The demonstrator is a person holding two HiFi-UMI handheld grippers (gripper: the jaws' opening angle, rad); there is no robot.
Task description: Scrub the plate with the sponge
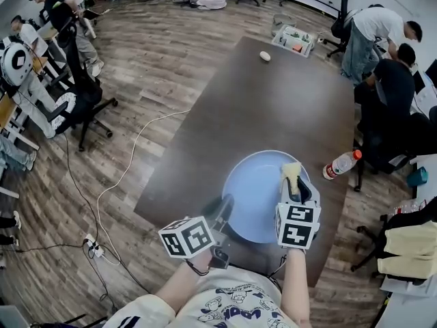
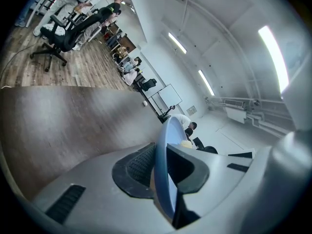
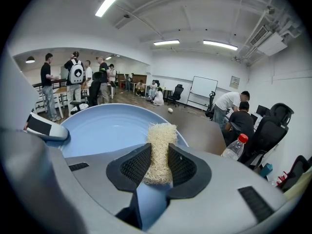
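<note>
wood floor (image 1: 150,67), dk table (image 1: 273,108), strip lts (image 3: 111,0)

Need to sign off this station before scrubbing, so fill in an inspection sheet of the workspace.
Surface: dark brown table.
Job's things: blue plate at the near edge; pale fibrous sponge over its right side.
Clutter: red-capped plastic bottle right of the plate; small white object at the far end.
Grippers: left hand-held gripper closed on the plate's rim; right hand-held gripper closed on the sponge.
Cables: white cable across the wood floor to a power strip; nothing seen on the table.
Surroundings: office chairs, several people around the room.
</note>
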